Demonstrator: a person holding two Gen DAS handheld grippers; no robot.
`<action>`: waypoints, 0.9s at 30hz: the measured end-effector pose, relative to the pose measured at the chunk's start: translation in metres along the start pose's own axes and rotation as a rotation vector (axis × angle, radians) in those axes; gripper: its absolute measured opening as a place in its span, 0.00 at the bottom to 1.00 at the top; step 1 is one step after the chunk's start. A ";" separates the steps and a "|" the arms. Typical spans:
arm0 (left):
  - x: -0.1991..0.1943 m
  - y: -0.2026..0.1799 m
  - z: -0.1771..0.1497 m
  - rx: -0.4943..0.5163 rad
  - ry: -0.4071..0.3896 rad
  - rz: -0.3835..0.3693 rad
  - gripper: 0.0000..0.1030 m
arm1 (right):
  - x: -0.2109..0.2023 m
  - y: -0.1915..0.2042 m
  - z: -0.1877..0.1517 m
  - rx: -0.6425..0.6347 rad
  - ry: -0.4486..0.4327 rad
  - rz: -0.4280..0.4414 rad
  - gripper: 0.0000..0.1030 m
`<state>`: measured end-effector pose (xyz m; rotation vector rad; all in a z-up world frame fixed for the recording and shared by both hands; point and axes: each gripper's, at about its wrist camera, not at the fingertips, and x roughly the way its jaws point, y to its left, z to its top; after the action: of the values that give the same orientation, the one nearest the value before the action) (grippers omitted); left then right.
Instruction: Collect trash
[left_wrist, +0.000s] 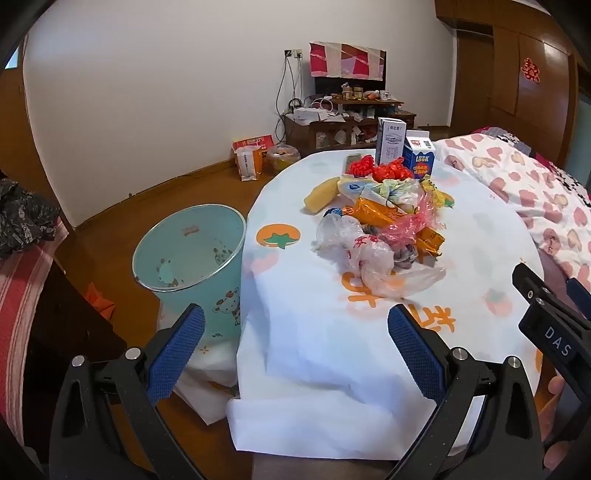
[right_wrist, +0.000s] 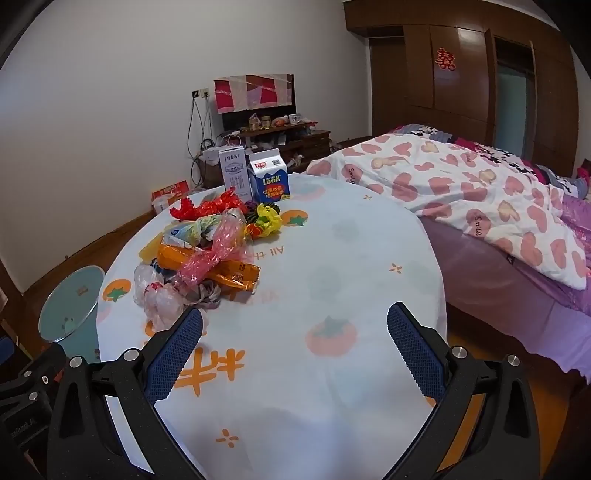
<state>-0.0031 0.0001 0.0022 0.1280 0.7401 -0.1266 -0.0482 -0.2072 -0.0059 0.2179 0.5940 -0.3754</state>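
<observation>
A pile of trash (left_wrist: 380, 225) sits in the middle of the round desk (left_wrist: 480, 236), with 2 cartons (right_wrist: 255, 177) standing just behind it. The blue bin (left_wrist: 192, 258) stands on the floor beside the desk. The left hand-held gripper (left_wrist: 295, 354) and the right hand-held gripper (right_wrist: 295, 354) both hang wide apart over the near edge, holding nothing.

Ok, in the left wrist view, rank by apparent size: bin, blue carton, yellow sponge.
1. Bin, largest by far, though nearest the camera.
2. Blue carton.
3. Yellow sponge, close to the carton; unsure.
</observation>
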 end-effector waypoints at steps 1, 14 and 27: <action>0.000 -0.001 0.000 0.005 0.000 0.001 0.95 | 0.000 -0.001 0.000 -0.001 0.001 0.000 0.96; -0.001 -0.002 -0.001 0.008 0.003 -0.006 0.95 | 0.003 0.003 -0.002 -0.005 0.012 -0.005 0.96; -0.001 -0.003 -0.001 0.011 0.002 -0.007 0.95 | 0.003 0.003 -0.002 -0.004 0.012 -0.004 0.96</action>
<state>-0.0049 -0.0031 0.0018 0.1356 0.7418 -0.1376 -0.0460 -0.2046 -0.0089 0.2156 0.6069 -0.3768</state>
